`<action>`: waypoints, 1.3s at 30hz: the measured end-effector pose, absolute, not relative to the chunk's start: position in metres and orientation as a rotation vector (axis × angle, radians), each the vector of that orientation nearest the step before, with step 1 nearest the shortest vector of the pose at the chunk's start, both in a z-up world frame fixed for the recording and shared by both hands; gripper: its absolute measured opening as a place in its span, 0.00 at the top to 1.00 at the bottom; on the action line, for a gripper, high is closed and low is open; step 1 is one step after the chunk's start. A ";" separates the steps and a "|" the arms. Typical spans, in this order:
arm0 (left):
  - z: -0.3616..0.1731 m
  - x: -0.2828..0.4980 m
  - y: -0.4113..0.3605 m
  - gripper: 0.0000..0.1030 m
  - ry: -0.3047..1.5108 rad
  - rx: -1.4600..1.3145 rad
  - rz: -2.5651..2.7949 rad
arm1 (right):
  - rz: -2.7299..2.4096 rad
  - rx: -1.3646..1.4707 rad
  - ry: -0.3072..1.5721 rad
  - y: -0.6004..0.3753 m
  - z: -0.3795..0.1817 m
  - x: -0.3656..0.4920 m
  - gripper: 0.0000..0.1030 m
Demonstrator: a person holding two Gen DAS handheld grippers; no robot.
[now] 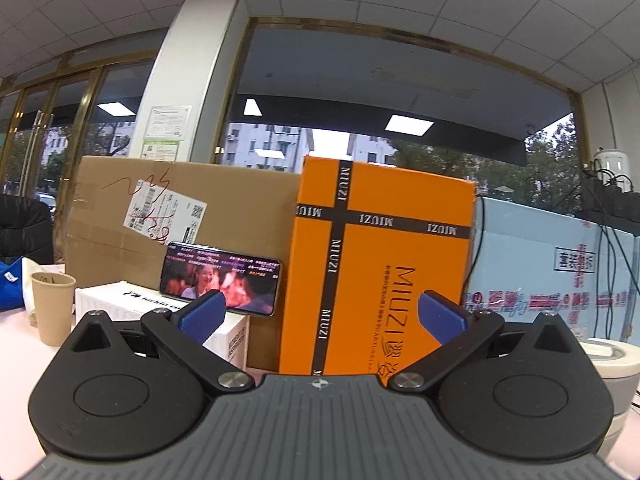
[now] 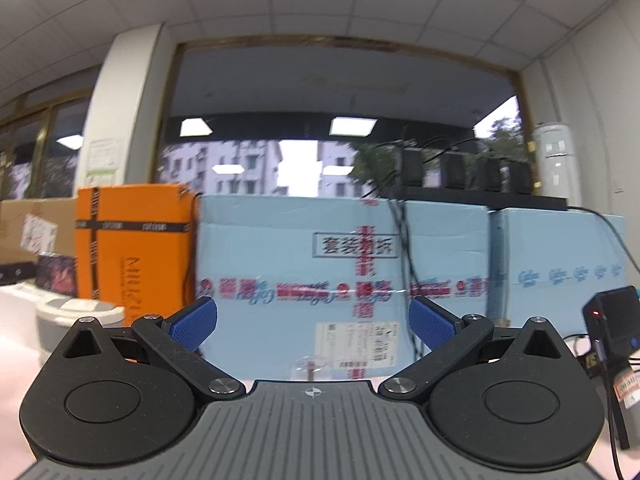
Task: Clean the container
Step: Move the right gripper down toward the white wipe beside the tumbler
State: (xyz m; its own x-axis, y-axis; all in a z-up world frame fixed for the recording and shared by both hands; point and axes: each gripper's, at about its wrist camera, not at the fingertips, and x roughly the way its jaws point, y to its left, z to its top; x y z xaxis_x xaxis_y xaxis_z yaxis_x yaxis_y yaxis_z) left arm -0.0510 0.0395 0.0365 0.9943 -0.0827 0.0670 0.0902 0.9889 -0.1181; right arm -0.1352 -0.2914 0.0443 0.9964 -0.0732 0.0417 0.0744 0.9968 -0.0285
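A round white lidded container (image 1: pixel 608 360) stands on the table at the right edge of the left wrist view. It also shows in the right wrist view (image 2: pixel 76 314) at the left, beside the orange box. My left gripper (image 1: pixel 322 314) is open and empty, its blue pads wide apart, facing the orange box. My right gripper (image 2: pixel 312 322) is open and empty, facing the light blue boxes. Both grippers are held above the table, apart from the container.
An orange MIUZI box (image 1: pixel 380 264), a brown cardboard box (image 1: pixel 160 208) and light blue boxes (image 2: pixel 340 264) line the back. A phone (image 1: pixel 220 278) leans on a white box (image 1: pixel 160 312). A paper cup (image 1: pixel 52 306) stands left. A black device with cables (image 2: pixel 612 324) sits right.
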 end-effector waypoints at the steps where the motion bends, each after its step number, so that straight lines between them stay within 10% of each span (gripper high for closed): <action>1: 0.038 -0.052 0.040 0.00 -0.058 -0.125 -0.109 | -0.048 -0.035 -0.020 -0.291 0.046 -0.136 0.00; 39: 0.035 -0.088 0.014 0.00 -0.046 -0.058 -0.363 | 0.415 -0.011 0.479 -0.253 0.016 -0.127 0.13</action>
State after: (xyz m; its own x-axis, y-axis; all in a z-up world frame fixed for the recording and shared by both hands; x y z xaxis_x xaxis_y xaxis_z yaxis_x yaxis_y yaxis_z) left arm -0.0875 0.0142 0.0353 0.9337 -0.3537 0.0558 0.3564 0.9331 -0.0484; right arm -0.1269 -0.2526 0.0161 0.8058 0.3852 -0.4499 -0.3903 0.9167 0.0857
